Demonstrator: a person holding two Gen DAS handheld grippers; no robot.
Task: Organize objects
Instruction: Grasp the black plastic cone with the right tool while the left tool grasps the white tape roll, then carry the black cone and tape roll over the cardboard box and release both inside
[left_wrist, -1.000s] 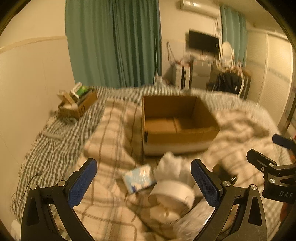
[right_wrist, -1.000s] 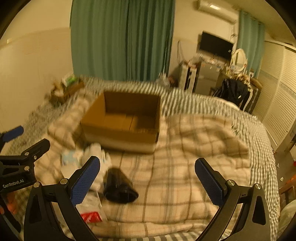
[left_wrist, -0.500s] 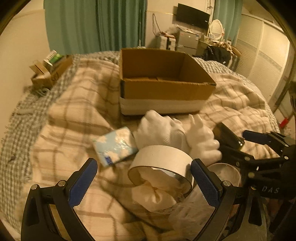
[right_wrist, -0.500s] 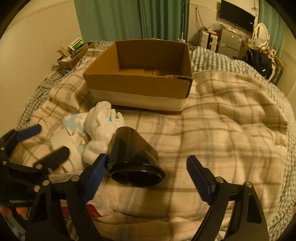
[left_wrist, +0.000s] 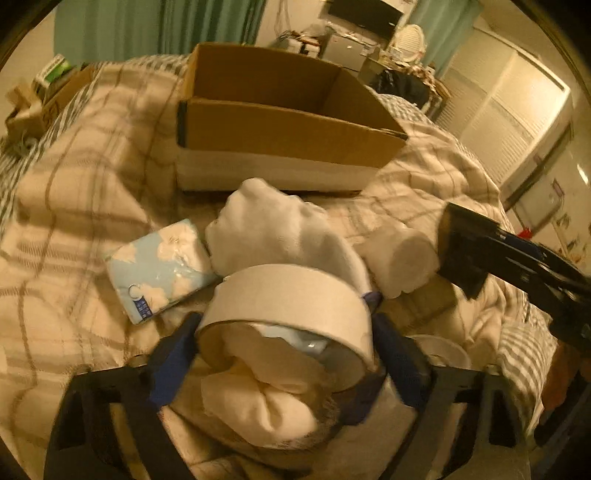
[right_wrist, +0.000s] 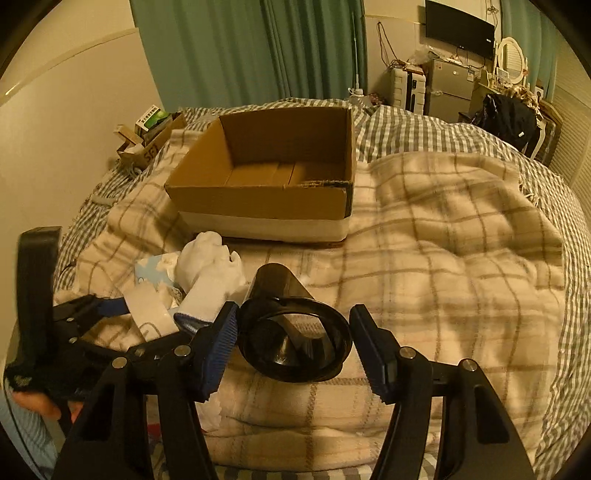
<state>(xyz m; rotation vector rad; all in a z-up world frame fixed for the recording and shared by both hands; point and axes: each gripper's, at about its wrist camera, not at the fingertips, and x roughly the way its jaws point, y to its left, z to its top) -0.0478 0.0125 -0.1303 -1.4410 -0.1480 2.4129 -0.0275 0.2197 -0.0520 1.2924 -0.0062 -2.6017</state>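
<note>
Both grippers lower and nearer: left gripper (left_wrist: 284, 354) jaws flanking tape roll (left_wrist: 291, 299), right gripper (right_wrist: 291, 343) jaws bracketing black cup (right_wrist: 295, 339), grip unclear.

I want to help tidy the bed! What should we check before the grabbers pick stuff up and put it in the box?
1. Left gripper around the tape roll: ok, a pad on each side.
2. Left grip firm: cannot tell.
3. Right gripper straddles the black cup: ok, jaws open.
4. Cardboard box has room: ok, nothing visible inside.
5. White glove clear of the tape roll: not ok, it touches the roll.
</note>
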